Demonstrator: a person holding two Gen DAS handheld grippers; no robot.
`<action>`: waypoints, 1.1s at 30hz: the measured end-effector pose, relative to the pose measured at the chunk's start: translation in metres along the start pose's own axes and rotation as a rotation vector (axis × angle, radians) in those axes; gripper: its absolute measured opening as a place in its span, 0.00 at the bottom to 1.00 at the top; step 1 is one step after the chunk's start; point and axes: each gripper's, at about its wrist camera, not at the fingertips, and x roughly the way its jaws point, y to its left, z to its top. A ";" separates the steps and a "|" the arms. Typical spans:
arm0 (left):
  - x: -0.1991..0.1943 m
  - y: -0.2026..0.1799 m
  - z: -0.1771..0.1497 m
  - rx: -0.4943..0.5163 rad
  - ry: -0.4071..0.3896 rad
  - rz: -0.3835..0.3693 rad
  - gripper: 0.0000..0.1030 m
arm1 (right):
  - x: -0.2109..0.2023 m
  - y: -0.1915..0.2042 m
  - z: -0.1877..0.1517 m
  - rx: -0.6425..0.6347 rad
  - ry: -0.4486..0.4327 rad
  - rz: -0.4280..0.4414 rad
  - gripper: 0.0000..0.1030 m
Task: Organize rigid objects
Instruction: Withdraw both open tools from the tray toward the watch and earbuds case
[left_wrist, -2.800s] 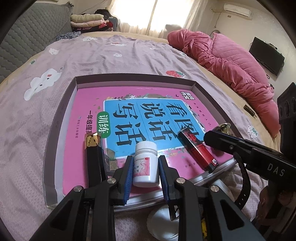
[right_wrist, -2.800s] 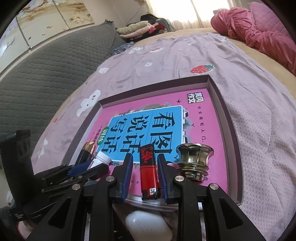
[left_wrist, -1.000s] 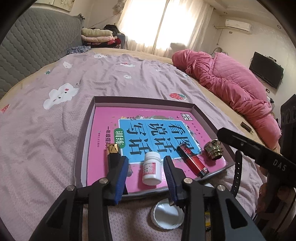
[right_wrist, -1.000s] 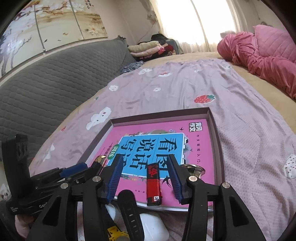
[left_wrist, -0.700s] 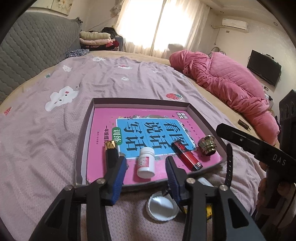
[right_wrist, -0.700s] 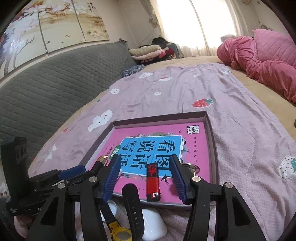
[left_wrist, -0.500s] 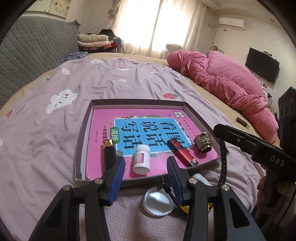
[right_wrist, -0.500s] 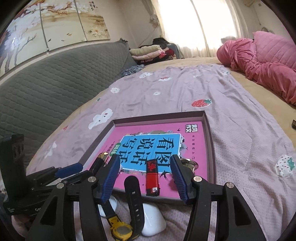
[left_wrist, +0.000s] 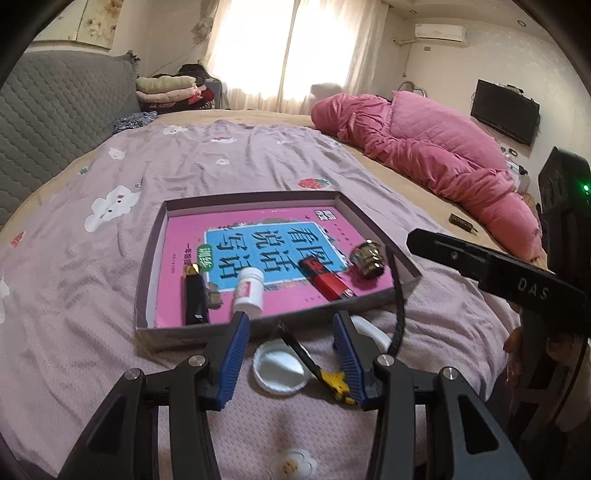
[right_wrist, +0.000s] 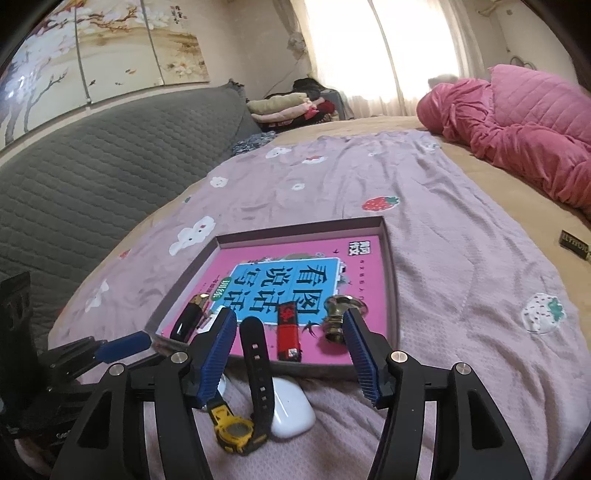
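Note:
A shallow purple box lid (left_wrist: 147, 258) (right_wrist: 392, 295) on the bed holds a pink book, a black lighter (left_wrist: 195, 293) (right_wrist: 190, 317), a white pill bottle (left_wrist: 249, 291), a red lighter (left_wrist: 327, 282) (right_wrist: 289, 328) and a brass knob (left_wrist: 371, 258) (right_wrist: 338, 317). In front of the lid lie a white round cap (left_wrist: 280, 367), a yellow and black watch (right_wrist: 240, 428) (left_wrist: 334, 382) and a white earbud case (right_wrist: 293, 408). My left gripper (left_wrist: 290, 350) is open and empty above the cap. My right gripper (right_wrist: 290, 350) is open and empty above the watch strap.
The bed has a lilac cover with cloud and strawberry prints (left_wrist: 110, 206). A pink quilt (left_wrist: 424, 147) is heaped at the right. A grey padded headboard (right_wrist: 92, 155) runs along the left. Folded clothes (left_wrist: 166, 90) lie at the far end.
Both grippers have let go of the bottle and the red lighter, opened, and drawn back from the lid. The cap, watch and white case have come into view under them.

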 end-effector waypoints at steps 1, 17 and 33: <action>-0.001 -0.001 -0.001 0.000 0.004 -0.004 0.46 | -0.002 0.000 -0.002 -0.002 0.001 -0.002 0.60; -0.010 -0.016 -0.020 0.010 0.066 -0.034 0.46 | -0.021 -0.005 -0.022 -0.006 0.043 -0.020 0.61; -0.006 -0.039 -0.038 0.066 0.145 -0.072 0.46 | -0.023 -0.009 -0.027 0.000 0.075 -0.036 0.61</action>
